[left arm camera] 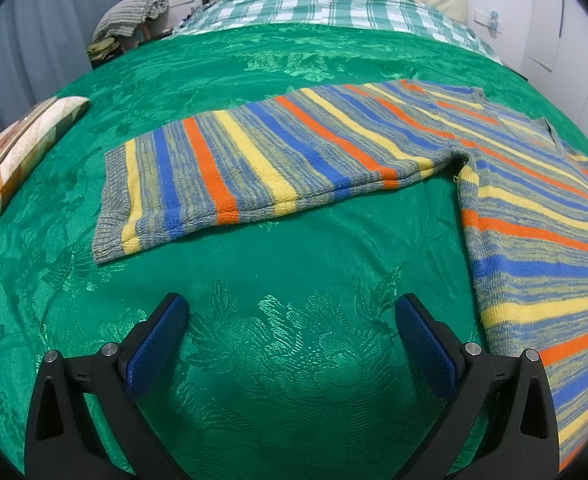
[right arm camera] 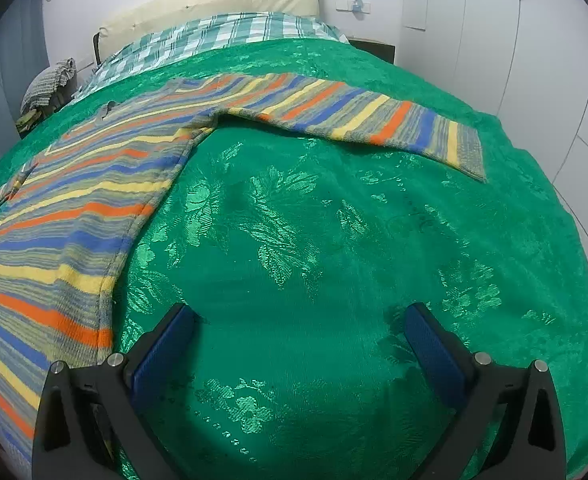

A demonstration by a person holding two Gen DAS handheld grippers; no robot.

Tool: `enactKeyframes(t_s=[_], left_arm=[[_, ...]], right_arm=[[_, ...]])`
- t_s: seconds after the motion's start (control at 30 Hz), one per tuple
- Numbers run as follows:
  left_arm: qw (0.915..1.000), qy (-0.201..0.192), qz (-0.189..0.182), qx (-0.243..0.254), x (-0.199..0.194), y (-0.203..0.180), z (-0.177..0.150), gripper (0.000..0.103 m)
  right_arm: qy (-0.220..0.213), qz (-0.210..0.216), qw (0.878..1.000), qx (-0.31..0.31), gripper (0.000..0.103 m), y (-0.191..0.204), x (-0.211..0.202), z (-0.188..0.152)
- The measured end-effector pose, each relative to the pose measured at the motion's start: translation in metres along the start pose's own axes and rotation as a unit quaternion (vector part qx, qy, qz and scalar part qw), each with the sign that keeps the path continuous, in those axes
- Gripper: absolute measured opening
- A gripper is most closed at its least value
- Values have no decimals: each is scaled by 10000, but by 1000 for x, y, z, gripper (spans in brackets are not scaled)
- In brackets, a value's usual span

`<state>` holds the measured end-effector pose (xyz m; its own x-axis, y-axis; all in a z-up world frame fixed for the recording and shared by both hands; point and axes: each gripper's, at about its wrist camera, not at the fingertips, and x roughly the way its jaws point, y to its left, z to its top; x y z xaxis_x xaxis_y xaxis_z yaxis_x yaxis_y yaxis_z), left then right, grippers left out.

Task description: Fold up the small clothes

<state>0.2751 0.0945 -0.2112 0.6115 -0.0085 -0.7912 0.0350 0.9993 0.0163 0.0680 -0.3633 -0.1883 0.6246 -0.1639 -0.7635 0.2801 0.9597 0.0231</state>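
Sweater: striped knit sweater (left arm camera: 278,160) is lying flat on the green bedspread (left arm camera: 294,360), sleeves spreading outward toward both bed sides.
Left gripper (left arm camera: 292,312): jaws are gaping wide, gripping nothing, hovering over bare bedspread just beside the sweater's side hem.
Right gripper (right arm camera: 300,320): jaws are standing apart, empty, with open bedspread ahead up to the sleeve cuff (right arm camera: 468,152).
Left edge: a patterned pillow (left arm camera: 22,152) is resting near the bed's border.

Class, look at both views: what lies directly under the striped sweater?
The striped sweater lies spread flat on the green floral bedspread, sleeves out to both sides. Whatever the bedspread covers under it cannot be seen. Both grippers hover open, apart from it.
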Motion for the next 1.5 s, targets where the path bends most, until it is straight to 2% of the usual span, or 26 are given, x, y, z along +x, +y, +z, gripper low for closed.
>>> enactKeyframes(t_s=[1.5], left_arm=[[10000,-12,8,-13,4,0,1,103]], right_arm=[[-84,35,10000,13,103,1,3,-1]])
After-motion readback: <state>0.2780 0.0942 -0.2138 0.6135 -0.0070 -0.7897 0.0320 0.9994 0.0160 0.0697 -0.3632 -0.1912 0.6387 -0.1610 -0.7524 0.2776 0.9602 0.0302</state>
